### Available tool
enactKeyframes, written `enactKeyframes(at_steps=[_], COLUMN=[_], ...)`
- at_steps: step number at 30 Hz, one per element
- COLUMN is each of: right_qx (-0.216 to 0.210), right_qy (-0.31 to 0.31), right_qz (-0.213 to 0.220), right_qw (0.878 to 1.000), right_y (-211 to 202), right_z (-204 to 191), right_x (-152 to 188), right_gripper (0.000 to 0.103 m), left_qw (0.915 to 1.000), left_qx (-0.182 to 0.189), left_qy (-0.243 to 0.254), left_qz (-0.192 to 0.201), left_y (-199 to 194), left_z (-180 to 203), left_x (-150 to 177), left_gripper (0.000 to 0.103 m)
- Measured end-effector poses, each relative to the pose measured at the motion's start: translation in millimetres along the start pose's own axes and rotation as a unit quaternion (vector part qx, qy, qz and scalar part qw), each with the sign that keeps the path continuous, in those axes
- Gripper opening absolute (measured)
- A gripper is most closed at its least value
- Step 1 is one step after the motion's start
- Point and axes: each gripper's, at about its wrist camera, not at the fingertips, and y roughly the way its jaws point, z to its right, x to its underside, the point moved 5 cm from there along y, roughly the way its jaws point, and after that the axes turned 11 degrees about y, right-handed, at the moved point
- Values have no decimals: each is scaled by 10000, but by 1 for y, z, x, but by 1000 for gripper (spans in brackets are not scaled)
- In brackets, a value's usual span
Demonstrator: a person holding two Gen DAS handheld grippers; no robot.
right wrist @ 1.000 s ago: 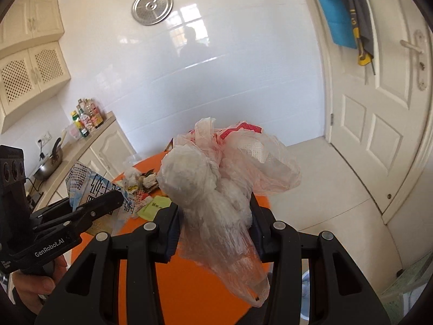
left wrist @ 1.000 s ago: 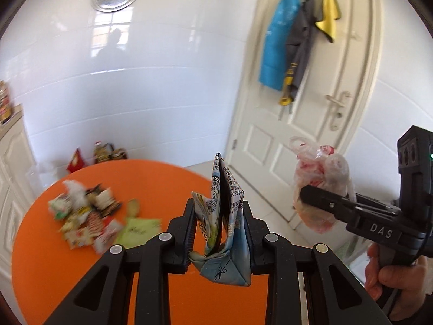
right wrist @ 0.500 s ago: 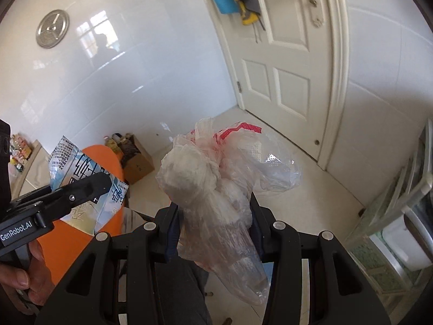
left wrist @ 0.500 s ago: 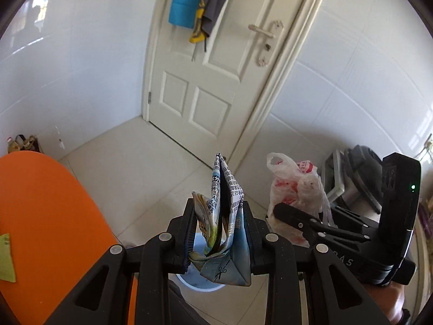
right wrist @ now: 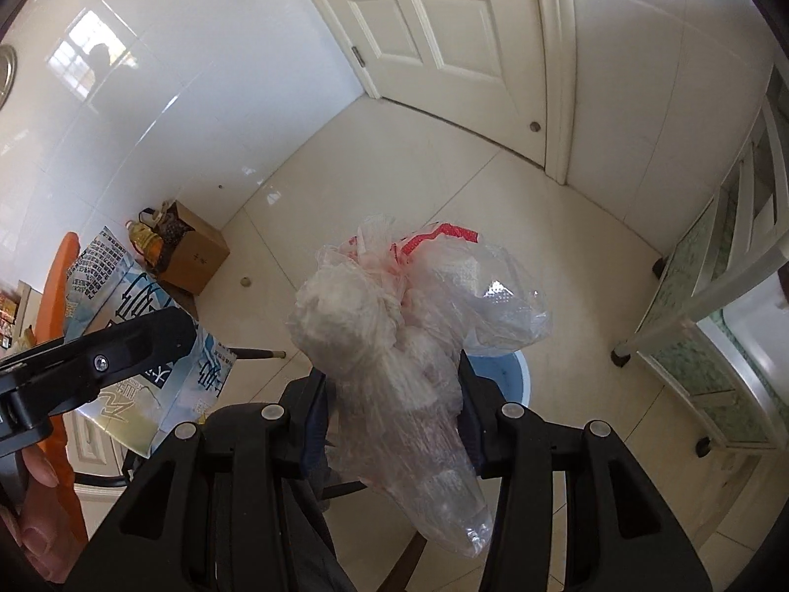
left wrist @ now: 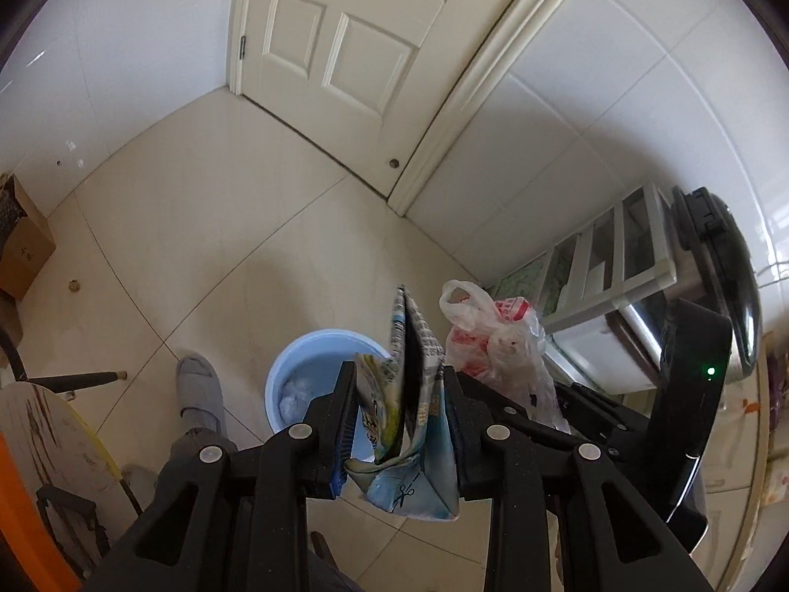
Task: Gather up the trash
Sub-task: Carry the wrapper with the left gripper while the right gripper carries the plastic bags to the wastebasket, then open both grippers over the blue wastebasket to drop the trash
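The left gripper (left wrist: 400, 412) pinches a folded printed wrapper (left wrist: 412, 424), its two fingers pressed on either side of it. The wrapper stands upright between them, its lower corner hanging below the pads. In the right wrist view the same wrapper (right wrist: 143, 345) shows blue and white print, clamped by a black finger.

The right gripper (right wrist: 392, 404) clamps a crumpled clear plastic bag (right wrist: 409, 325) with red print; the bag bulges above the fingers and a tail of it sags below them. In the left wrist view the bag (left wrist: 498, 350) hangs just right of the wrapper.

Below both grippers stands a light blue bin (left wrist: 305, 370) on the tiled floor (left wrist: 207, 227), with something white lying inside. The wrapper is over the bin's right rim; the bag is just right of the bin. A grey shoe (left wrist: 199, 387) rests just left of the bin.

Farther left of the bin, the orange table (right wrist: 64, 266) edge shows, and a cardboard box (right wrist: 195, 254) sits by the wall. Right of the bin is a white shelf rack (left wrist: 606, 266). Beyond the bin is a white door (left wrist: 345, 34).
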Motion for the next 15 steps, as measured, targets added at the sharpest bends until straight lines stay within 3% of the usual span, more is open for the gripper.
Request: enactKeyframes(at_steps=[1, 2, 4, 6, 9, 15], right_qx=[13, 48, 46, 37, 61, 187], right_qy=[42, 84, 192, 288, 401, 516], right_qz=[-77, -116, -162, -191, -228, -88], right_qw=[10000, 9999, 9997, 9994, 9989, 9985], right_y=[7, 12, 19, 23, 26, 17], right_z=[1, 4, 12, 16, 19, 16], right_x=[-1, -1, -2, 0, 3, 8], right_gripper=[47, 51, 66, 87, 101, 103], left_qw=[10000, 9999, 9998, 9997, 9993, 9964], left_qx=[-31, -34, -132, -208, -355, -792], left_qy=[-5, 1, -14, -21, 1, 95], left_qz=[-88, -159, -168, -138, -100, 277], left_y=[8, 11, 15, 15, 14, -12], left_z=[3, 0, -4, -6, 1, 23], left_x=[-18, -19, -27, -32, -41, -31], left_gripper=[37, 51, 66, 68, 69, 81])
